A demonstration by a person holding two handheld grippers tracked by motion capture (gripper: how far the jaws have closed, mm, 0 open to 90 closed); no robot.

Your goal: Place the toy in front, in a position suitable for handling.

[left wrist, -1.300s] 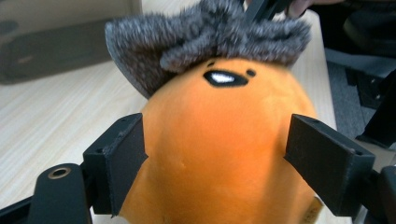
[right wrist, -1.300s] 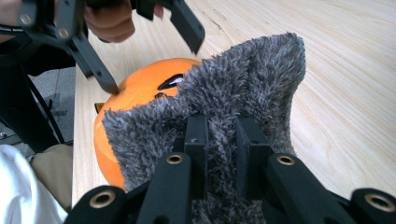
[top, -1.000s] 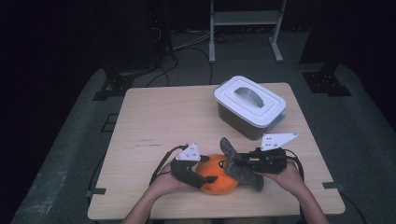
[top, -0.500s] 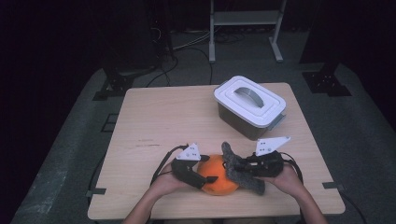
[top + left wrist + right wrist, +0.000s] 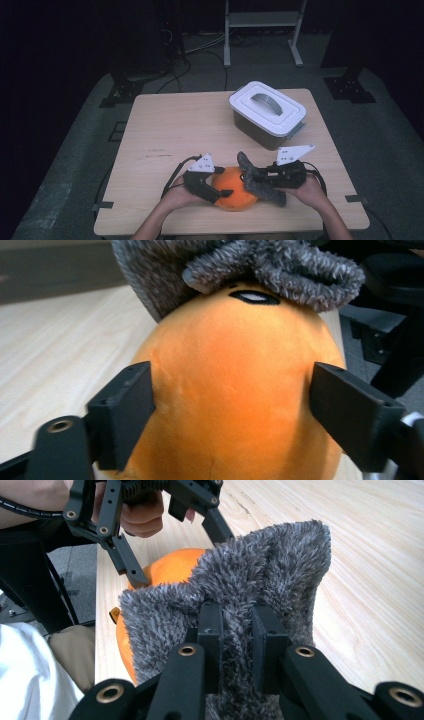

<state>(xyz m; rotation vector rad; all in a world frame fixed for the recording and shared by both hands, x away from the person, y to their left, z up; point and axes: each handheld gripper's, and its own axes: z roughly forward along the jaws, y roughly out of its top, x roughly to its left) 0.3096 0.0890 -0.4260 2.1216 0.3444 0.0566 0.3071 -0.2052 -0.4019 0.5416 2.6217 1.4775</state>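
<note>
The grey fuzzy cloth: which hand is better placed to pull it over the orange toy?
Probably the right gripper: its jaws pinch the grey fuzzy cloth, while the left gripper straddles the orange toy.

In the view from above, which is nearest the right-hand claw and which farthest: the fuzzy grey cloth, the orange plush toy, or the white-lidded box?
1. Grey cloth, pinched in the right claw.
2. Orange plush toy, just left of it.
3. White-lidded box, farther back on the table.

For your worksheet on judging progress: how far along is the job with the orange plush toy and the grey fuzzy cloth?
Done: the left gripper clamps the orange plush toy; the right gripper pinches the grey fuzzy cloth. In hand: the cloth lies against the toy's top. Left: it covers only part; most orange shows. The lidded box stays closed.
</note>
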